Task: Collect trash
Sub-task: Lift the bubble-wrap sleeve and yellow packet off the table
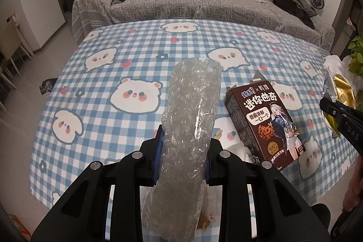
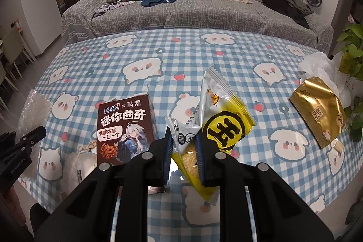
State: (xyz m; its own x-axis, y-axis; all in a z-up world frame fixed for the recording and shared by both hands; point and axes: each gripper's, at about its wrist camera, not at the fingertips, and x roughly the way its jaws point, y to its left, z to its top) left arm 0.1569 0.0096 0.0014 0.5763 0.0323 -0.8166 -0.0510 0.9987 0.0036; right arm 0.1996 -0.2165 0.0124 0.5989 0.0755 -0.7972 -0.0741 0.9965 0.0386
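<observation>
My left gripper (image 1: 185, 146) is shut on a long roll of clear bubble wrap (image 1: 192, 106), which sticks out ahead of the fingers above the checked tablecloth (image 1: 113, 65). My right gripper (image 2: 184, 143) is shut on a yellow and white snack wrapper (image 2: 224, 126), with a small white wrapper (image 2: 182, 132) bunched against it between the pads. A brown cookie box (image 1: 265, 124) (image 2: 124, 126) lies flat on the cloth between the two grippers. A gold wrapper (image 2: 317, 110) lies to the right.
A crumpled white plastic bag (image 2: 322, 67) and a green plant (image 2: 354, 56) sit at the table's right edge. A white pouch with twine (image 2: 86, 153) lies beside the box. A grey sofa (image 2: 204, 13) with a backpack and clothes stands behind the table.
</observation>
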